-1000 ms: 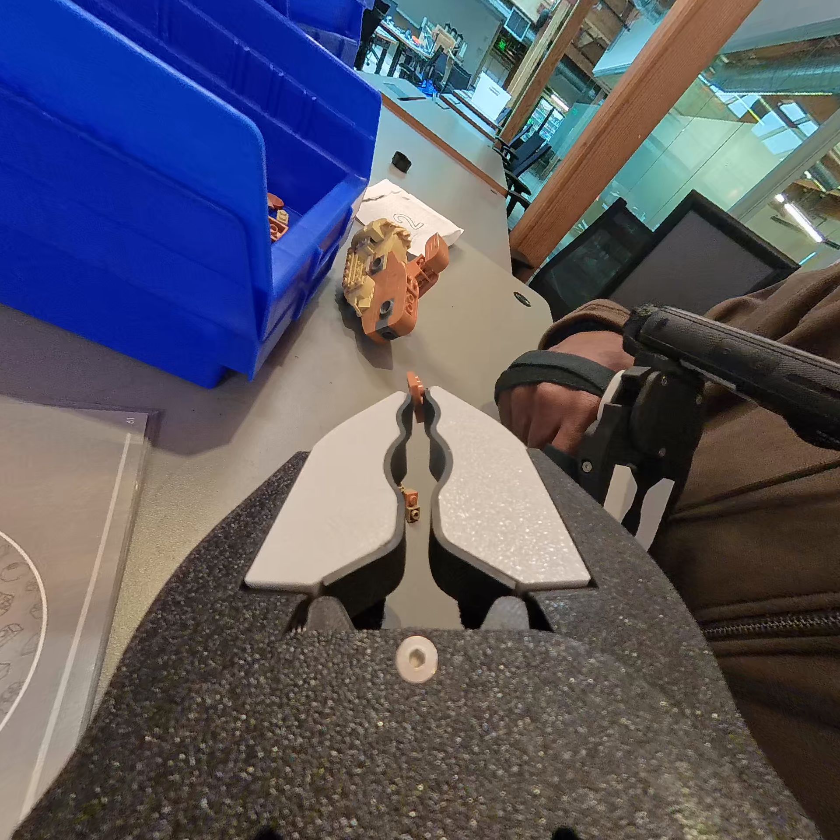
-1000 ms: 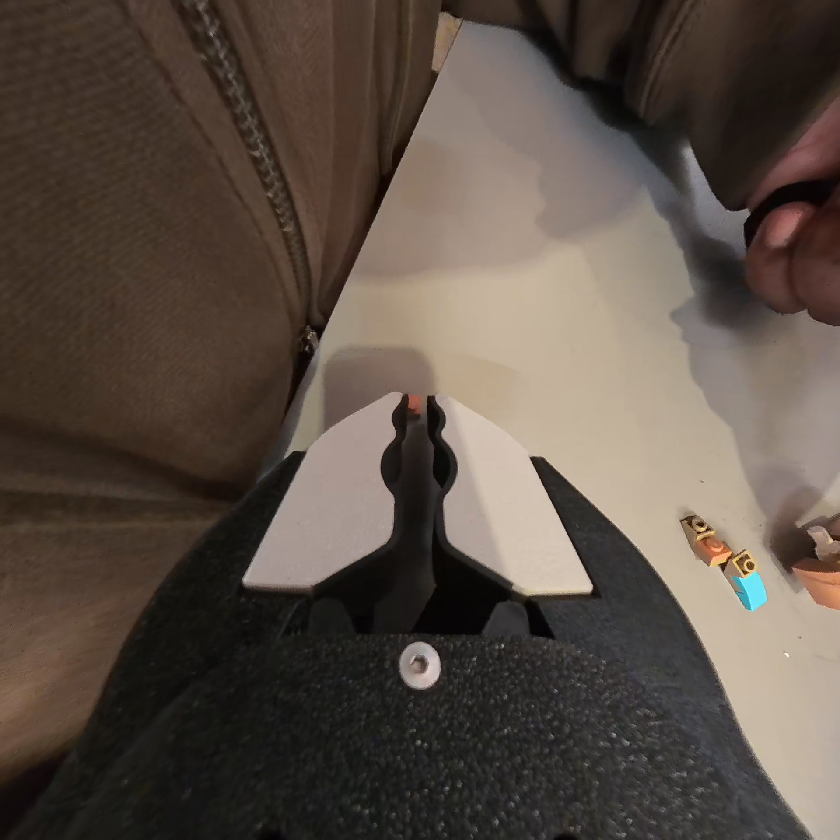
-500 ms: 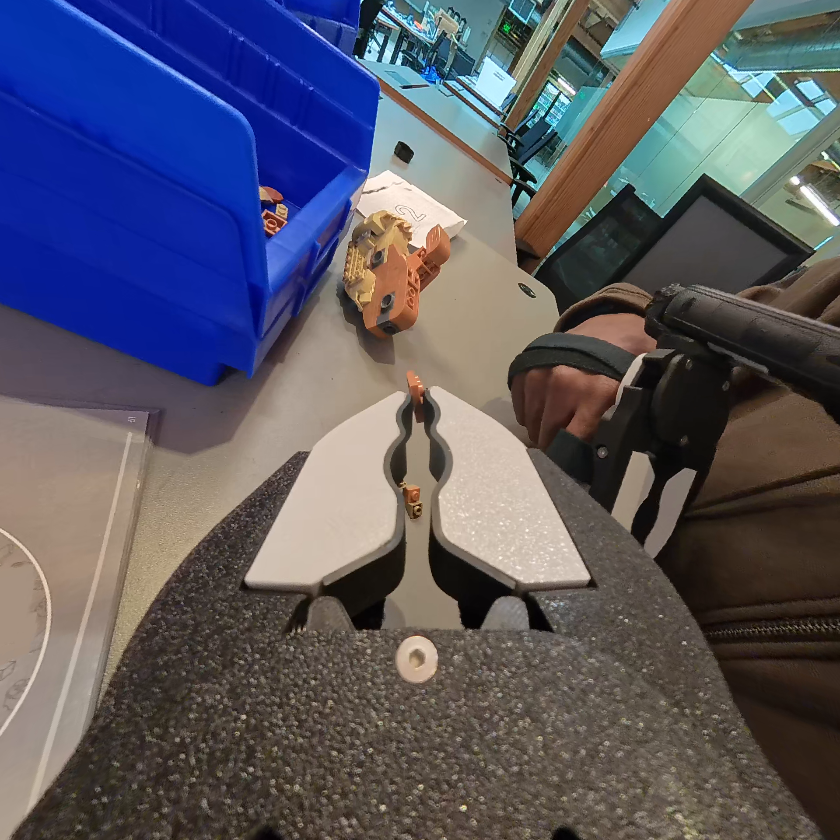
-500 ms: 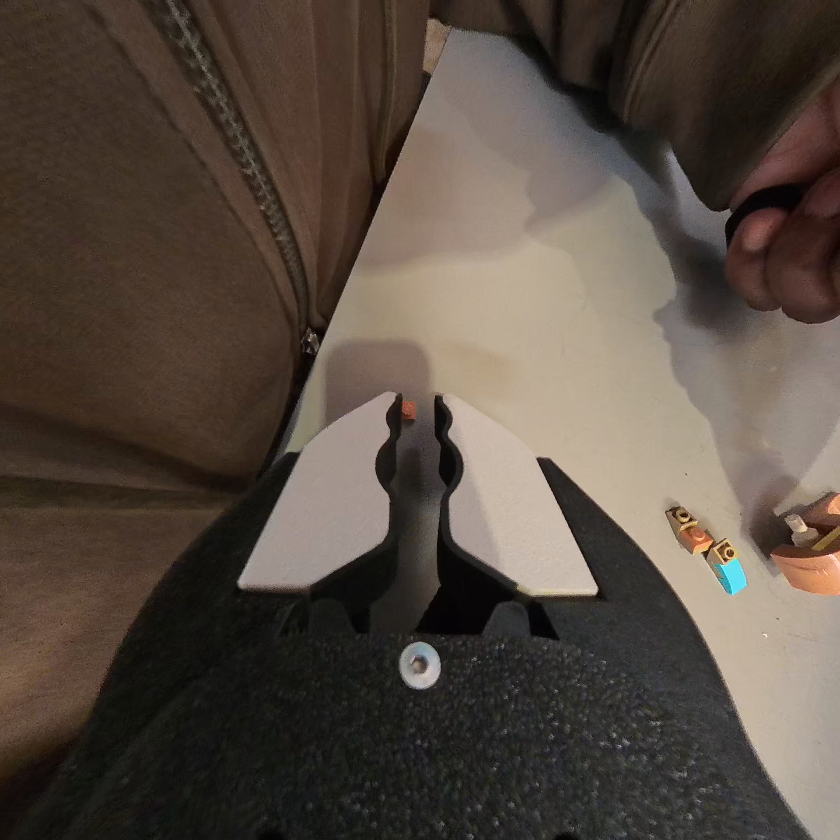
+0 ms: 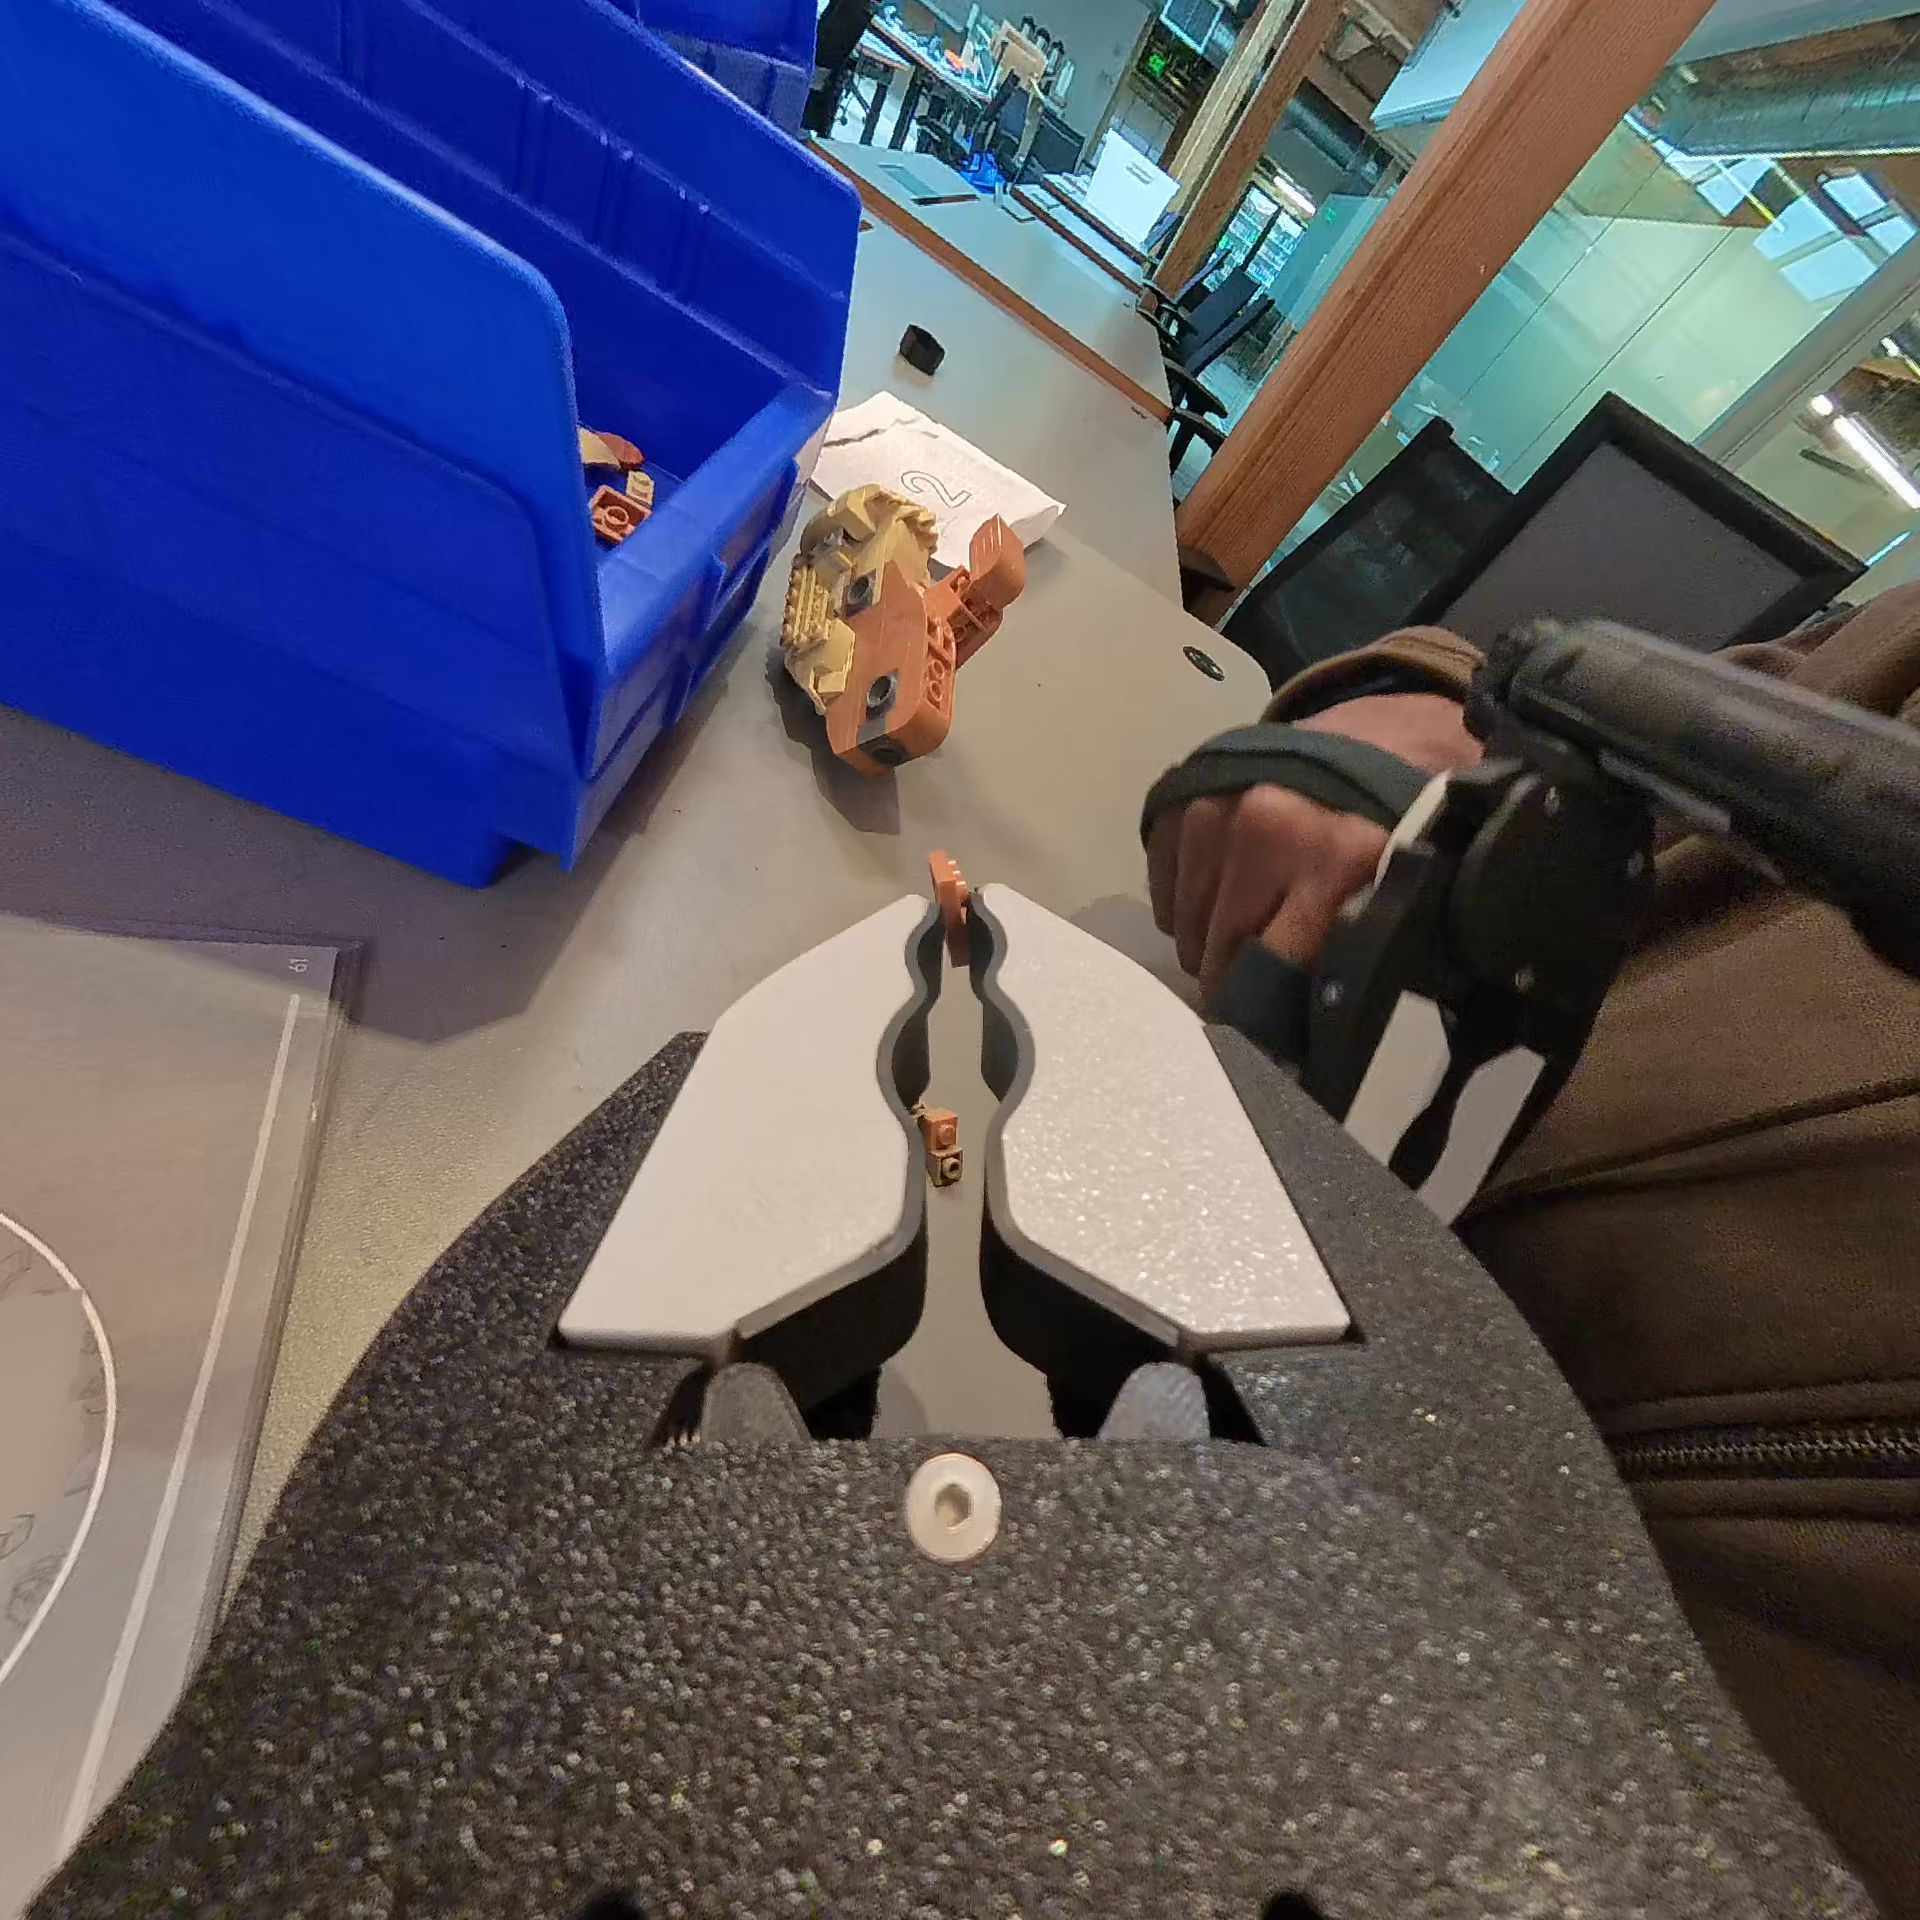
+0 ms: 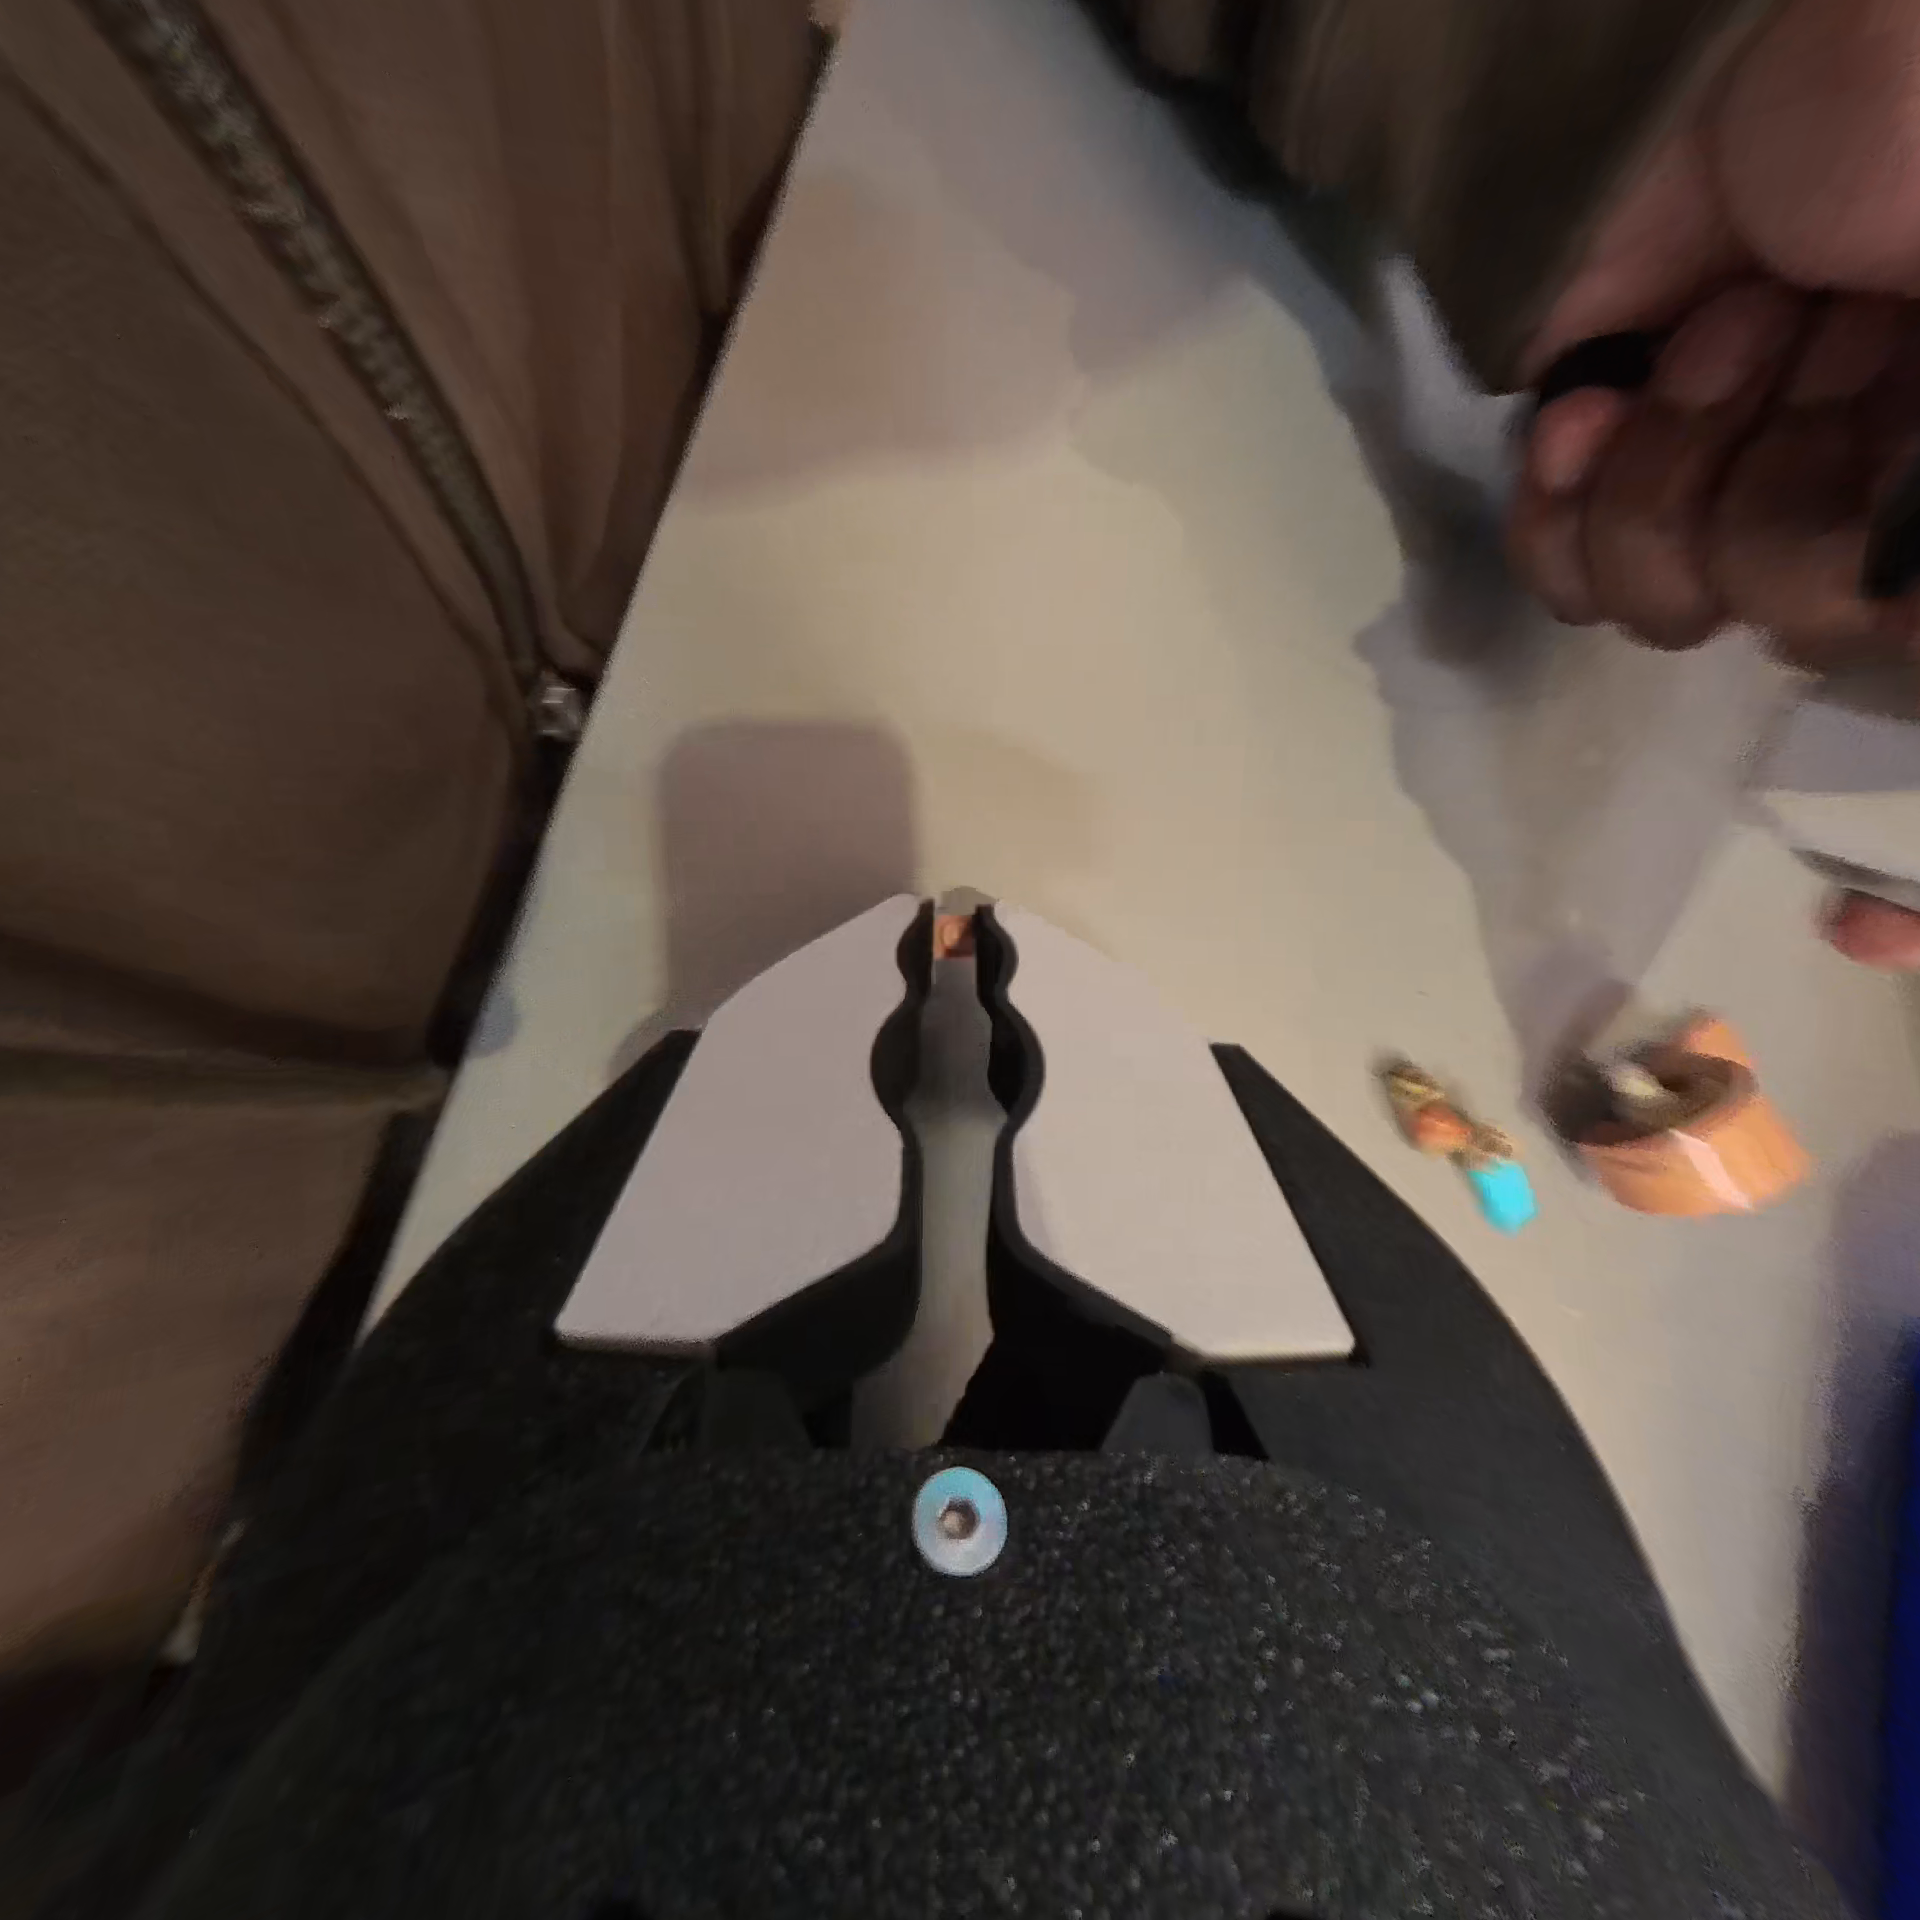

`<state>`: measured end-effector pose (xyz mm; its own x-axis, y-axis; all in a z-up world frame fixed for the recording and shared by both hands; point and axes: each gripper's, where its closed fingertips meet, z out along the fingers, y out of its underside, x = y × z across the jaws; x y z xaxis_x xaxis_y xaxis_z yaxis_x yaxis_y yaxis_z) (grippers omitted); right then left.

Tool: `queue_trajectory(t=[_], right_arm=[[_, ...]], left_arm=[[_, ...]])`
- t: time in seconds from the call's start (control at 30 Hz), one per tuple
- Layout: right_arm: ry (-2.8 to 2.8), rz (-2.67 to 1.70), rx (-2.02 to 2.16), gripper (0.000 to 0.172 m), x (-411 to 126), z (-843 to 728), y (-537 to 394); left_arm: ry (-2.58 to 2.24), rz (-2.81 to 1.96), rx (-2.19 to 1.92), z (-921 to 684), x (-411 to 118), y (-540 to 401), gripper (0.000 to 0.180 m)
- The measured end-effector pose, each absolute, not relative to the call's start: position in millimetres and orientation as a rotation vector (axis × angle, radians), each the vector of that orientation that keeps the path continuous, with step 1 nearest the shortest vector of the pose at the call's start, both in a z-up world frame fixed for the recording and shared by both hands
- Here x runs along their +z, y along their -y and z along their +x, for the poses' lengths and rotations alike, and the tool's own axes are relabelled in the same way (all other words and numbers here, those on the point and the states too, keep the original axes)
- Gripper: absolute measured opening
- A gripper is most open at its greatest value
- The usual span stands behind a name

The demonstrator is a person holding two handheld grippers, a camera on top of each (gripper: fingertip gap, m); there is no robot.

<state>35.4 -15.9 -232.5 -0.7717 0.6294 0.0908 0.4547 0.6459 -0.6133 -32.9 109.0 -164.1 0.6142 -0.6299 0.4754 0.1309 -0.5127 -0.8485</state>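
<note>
Left hand-held gripper (image 5: 961,914) is clamped on a small reddish-brown plate piece (image 5: 951,902); the plate stands on edge between the fingertips, long axis running forward along the fingers, its far end sticking out past the tips toward the brown-and-tan brick model (image 5: 883,634); both pads press its flat faces; it is held above the grey worktop (image 5: 675,894). Right hand-held gripper (image 6: 958,935) is closed on a tiny orange-brown stud piece (image 6: 951,935) right at the tips, near the worktop edge by the brown jacket (image 6: 260,520); that view is blurred, so the piece's orientation is unclear. Below the left fingers a short row of small brown and tan bricks (image 5: 943,1143) lies on the worktop; the same row with a light-blue end brick (image 6: 1501,1195) shows right of the right fingers, just beside a round orange part (image 6: 1683,1132). Blue bins (image 5: 416,416) stand left of the model, loose brown pieces inside; white paper (image 5: 935,483) sits behind the model; a clear sheet (image 5: 156,1143) lies at the near left; the hand (image 5: 1278,862) with the other handle sits right of the plate, apart from it.
</note>
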Motion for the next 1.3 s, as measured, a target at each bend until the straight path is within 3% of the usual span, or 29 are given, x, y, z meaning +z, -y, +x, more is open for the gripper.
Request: queue_trajectory(t=[0.23,0.3,0.4,0.7,0.77,0.93,1.17,1.3], right_arm=[[1.795,-1.040,0.623,0.008,-105.5,-39.8,-136.8],[1.599,-1.147,0.502,0.017,-81.5,-50.2,-193.9],[1.545,-1.302,0.370,0.035,-91.1,-53.1,-240.7],[1.550,-1.290,0.356,0.033,-114.9,-24.8,-222.7],[1.584,-1.288,0.366,0.033,-121.0,-20.8,-209.5],[1.685,-1.285,0.422,0.031,-140.7,-9.4,-174.4],[1.989,-1.384,0.712,0.026,-203.5,-2.9,-101.8],[2.096,-1.371,0.676,0.026,-224.7,-11.3,-87.5]], left_arm=[[-0.428,-1.835,-0.960,-32.1,-154.2,-108.6,0.004],[-0.445,-1.806,-0.929,-32.1,-148.2,-108.9,0.004],[-0.470,-1.755,-0.871,-33.3,-134.4,-110.1,0.004],[-0.433,-1.674,-0.493,-65.2,-46.9,-174.9,0.005],[-0.416,-1.712,-0.452,-67.5,-36.9,-204.6,0.013],[-0.362,-1.761,-0.442,-70.5,-46.8,-227.3,0.030],[-0.448,-1.690,-0.499,-69.8,-91.0,-150.4,0.025],[-0.562,-1.767,-0.626,-58.3,-135.6,-113.5,0.023]])
